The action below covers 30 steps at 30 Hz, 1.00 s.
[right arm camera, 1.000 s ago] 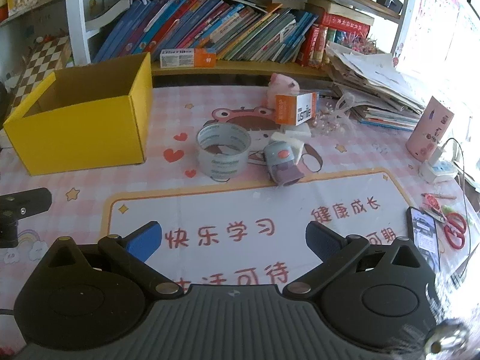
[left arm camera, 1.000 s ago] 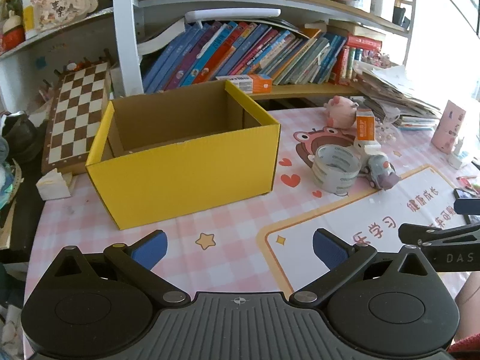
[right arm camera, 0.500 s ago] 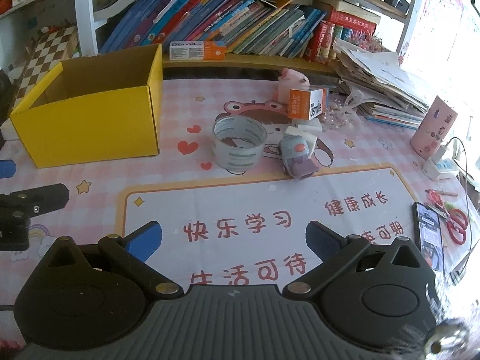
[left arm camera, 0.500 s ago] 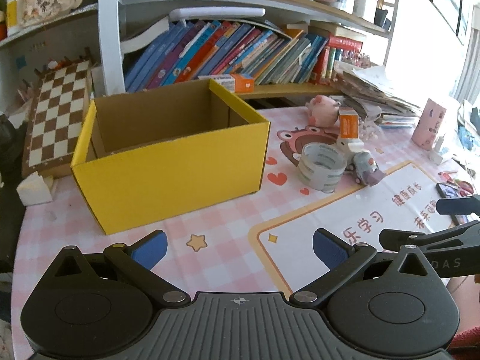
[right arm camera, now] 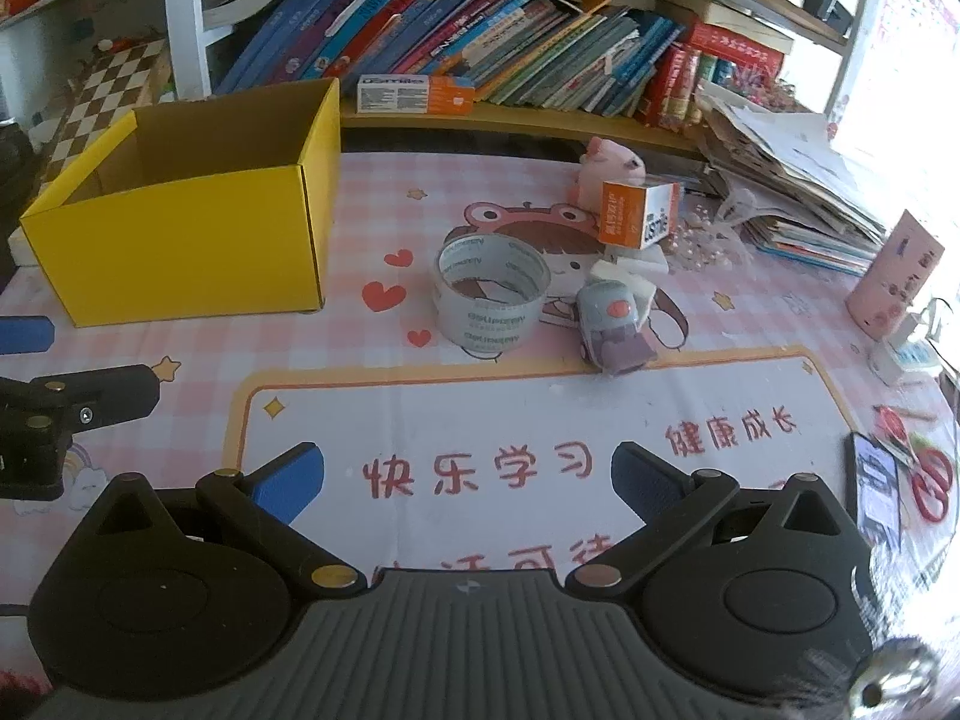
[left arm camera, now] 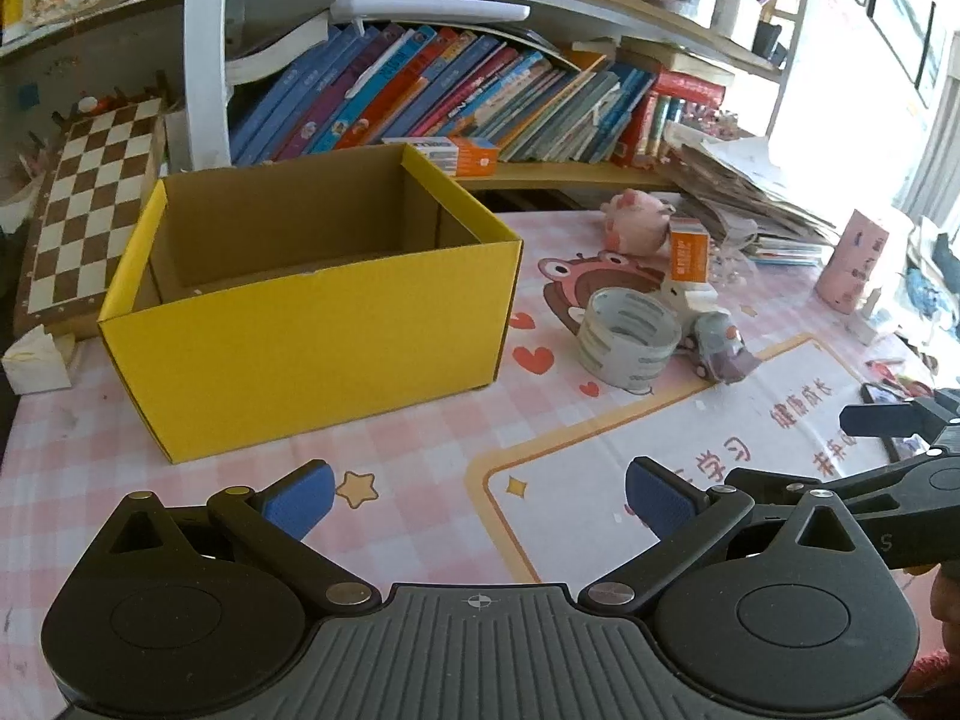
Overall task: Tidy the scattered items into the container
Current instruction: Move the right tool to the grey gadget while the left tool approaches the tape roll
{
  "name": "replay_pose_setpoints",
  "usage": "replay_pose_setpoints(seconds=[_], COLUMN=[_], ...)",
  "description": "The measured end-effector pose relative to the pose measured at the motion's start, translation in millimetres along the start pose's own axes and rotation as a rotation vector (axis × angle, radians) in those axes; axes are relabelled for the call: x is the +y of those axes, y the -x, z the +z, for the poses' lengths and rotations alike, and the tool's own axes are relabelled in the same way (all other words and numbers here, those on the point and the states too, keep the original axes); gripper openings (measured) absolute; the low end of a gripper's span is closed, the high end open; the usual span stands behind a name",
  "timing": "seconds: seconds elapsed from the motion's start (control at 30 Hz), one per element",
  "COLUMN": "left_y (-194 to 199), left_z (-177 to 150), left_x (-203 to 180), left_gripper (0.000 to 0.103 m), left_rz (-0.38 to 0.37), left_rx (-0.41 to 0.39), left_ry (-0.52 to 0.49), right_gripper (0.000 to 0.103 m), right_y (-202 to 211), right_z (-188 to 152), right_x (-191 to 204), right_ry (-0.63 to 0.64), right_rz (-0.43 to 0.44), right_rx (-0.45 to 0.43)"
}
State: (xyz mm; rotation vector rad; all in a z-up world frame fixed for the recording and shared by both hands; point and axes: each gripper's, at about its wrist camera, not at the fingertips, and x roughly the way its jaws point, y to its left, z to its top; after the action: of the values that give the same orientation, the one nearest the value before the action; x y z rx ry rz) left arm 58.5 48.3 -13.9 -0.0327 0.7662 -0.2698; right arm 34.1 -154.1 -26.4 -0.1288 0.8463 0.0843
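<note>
An open yellow cardboard box (left arm camera: 312, 330) (right arm camera: 180, 252) stands on the pink checked table mat, and I see nothing inside it. To its right lie a clear tape roll (left arm camera: 627, 339) (right arm camera: 491, 294), a small grey-purple toy (left arm camera: 720, 351) (right arm camera: 612, 330), an orange carton (left arm camera: 689, 255) (right arm camera: 639, 213) on a white block (right arm camera: 636, 267), and a pink plush pig (left arm camera: 636, 222) (right arm camera: 609, 165). My left gripper (left arm camera: 477, 495) is open and empty, in front of the box. My right gripper (right arm camera: 468, 477) is open and empty, short of the tape roll.
A bookshelf with leaning books (left arm camera: 450, 102) runs behind the table. A chessboard (left arm camera: 90, 198) leans at the back left. A paper stack (right arm camera: 792, 180), a pink speaker (right arm camera: 897, 276), a phone (right arm camera: 876, 489) and red scissors (right arm camera: 930, 480) sit on the right side.
Both grippers have shifted: the box and scattered items slid leftward in the left view and rightward in the right view. Both stay open and empty.
</note>
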Motion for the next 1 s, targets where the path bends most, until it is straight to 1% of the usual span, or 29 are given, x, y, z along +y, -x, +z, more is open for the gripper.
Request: replay_pose_setpoints(seconds=[0.23,0.33,0.5,0.6,0.67,0.8,1.0], left_y=[-14,-23,-36,-42,-44,-48,-56], left_z=[9,12,15,16,17,22,26], left_x=[-26,-40,-60,-73,-82,-94,-106], left_gripper=[0.103,0.103,0.103,0.103,0.103,0.103,0.103], left_rz=[0.059,0.084,0.111,0.120,0.130,0.153,0.165], left_rx=[0.016,0.043,0.073,0.089,0.095,0.104,0.133], left_ry=[0.018,0.022,0.045,0.035,0.020,0.009,0.016], right_gripper=[0.103,0.103,0.101,0.101,0.100,0.094,0.093], right_y=[-15,-21,-34,-43,-47,-55,-62], right_z=[12,16,22,25,28,31,34], right_x=[-26,-41,-71,-86,-93,-102,-115], right_ry=[0.062,0.077,0.077,0.067,0.069,0.083,0.100], right_rz=[0.054,0.073,0.104,0.124,0.141,0.180,0.199], right_rx=[-0.010,-0.014,-0.011,-0.005,-0.005,-0.006,-0.029])
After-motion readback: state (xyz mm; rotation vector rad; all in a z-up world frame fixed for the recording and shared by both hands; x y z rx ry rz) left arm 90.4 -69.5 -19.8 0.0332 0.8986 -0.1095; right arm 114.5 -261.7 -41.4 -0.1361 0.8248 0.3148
